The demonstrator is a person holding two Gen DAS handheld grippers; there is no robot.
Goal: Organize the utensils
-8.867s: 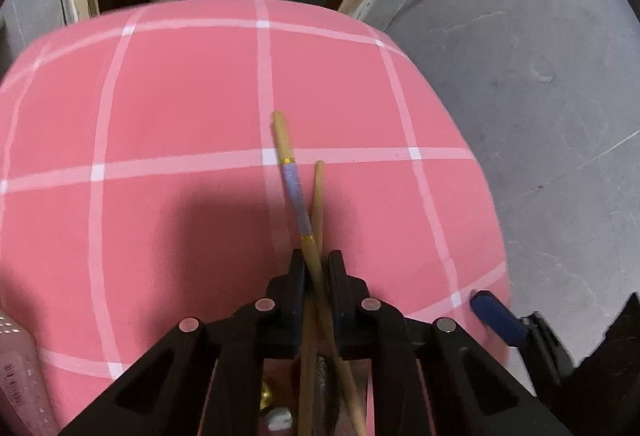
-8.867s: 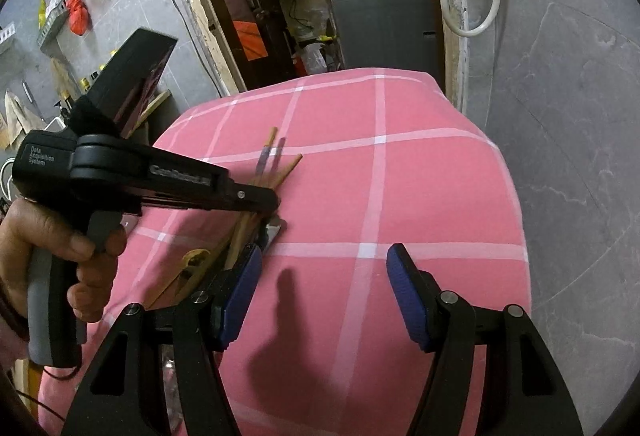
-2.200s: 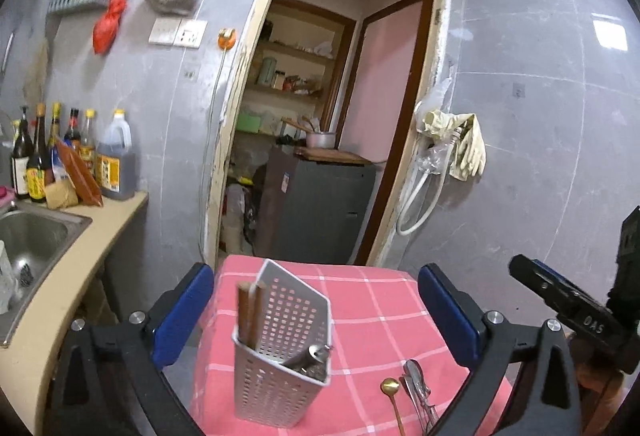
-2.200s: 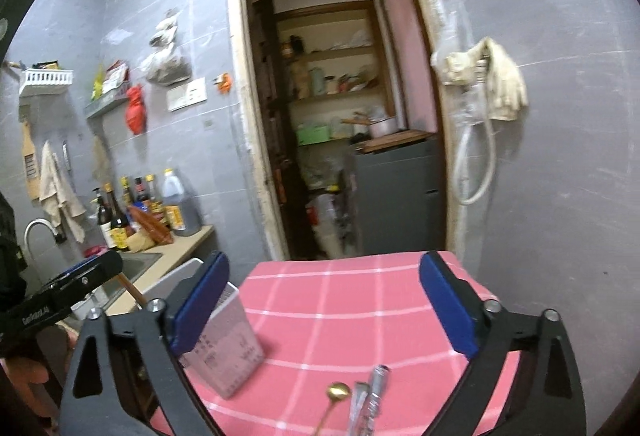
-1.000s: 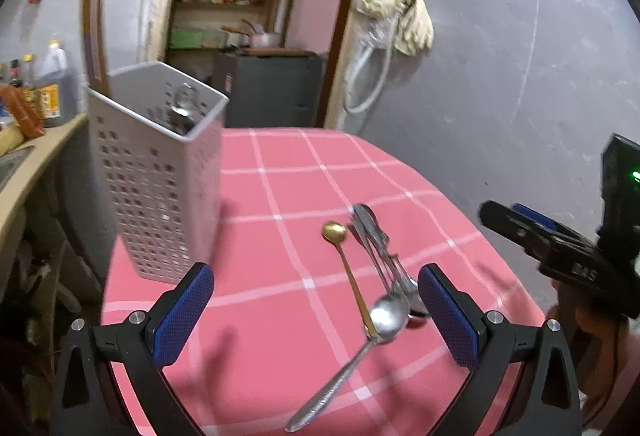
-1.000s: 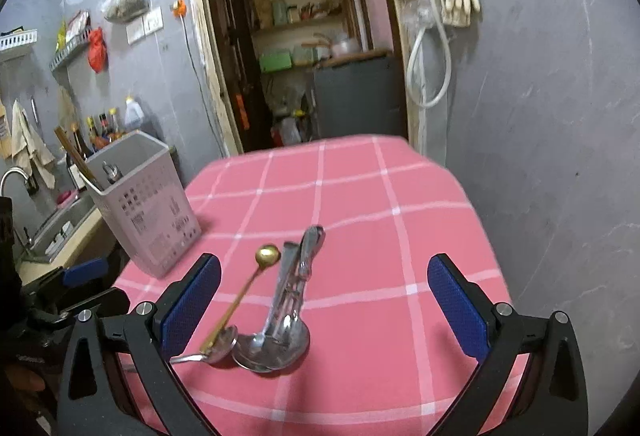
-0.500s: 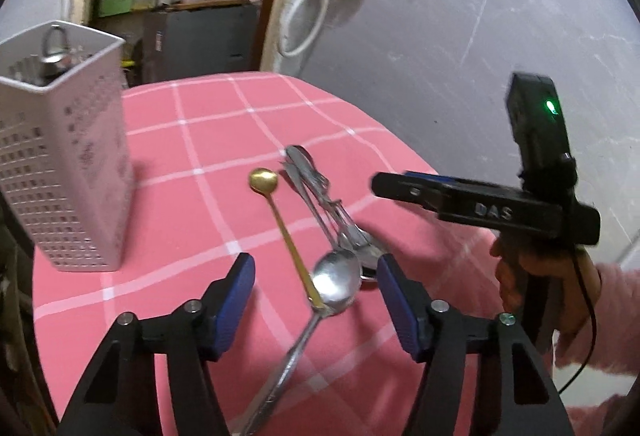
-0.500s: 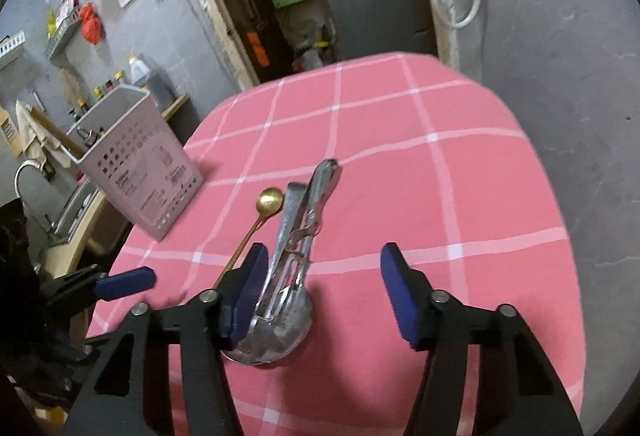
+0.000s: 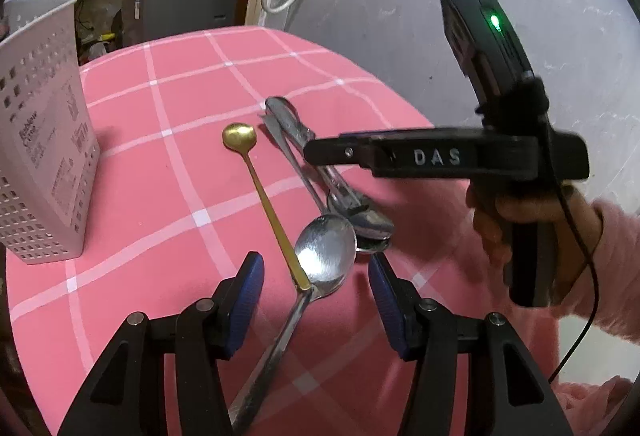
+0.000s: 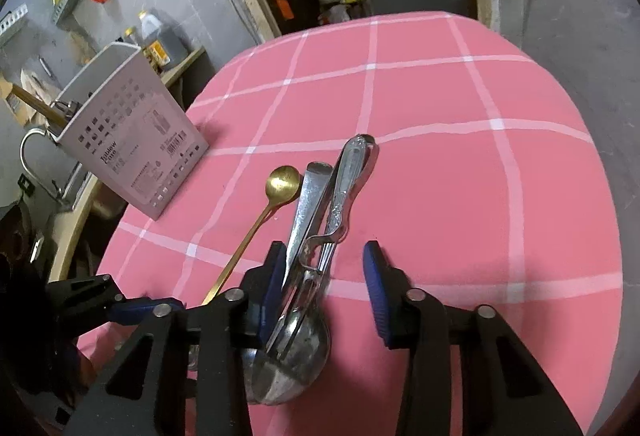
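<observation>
Several utensils lie in a pile on the pink checked tablecloth [image 9: 168, 164]. A gold spoon [image 9: 264, 196] rests with its handle end on a big silver spoon [image 9: 326, 250]. More silver spoons [image 9: 320, 176] lie just beyond. My left gripper [image 9: 316, 280] is open, low over the big spoon's bowl and the gold handle's end. My right gripper [image 10: 320, 276] is open around the silver handles [image 10: 340, 192], above a spoon bowl [image 10: 296, 360]. The gold spoon [image 10: 256, 220] lies to its left. A white perforated utensil holder [image 9: 38, 140] stands at the left; it also shows in the right wrist view [image 10: 128, 140], holding chopsticks.
The right hand-held gripper body [image 9: 480, 156] and the pink-sleeved hand reach in over the pile. The table's round edge drops to a grey floor [image 10: 600, 36] on the right. A counter with a sink and bottles [image 10: 156, 36] lies beyond the holder.
Both grippers have moved down and closer to the spoon pile and have narrowed their opening. The right gripper now straddles the silver handles. The utensils have not moved.
</observation>
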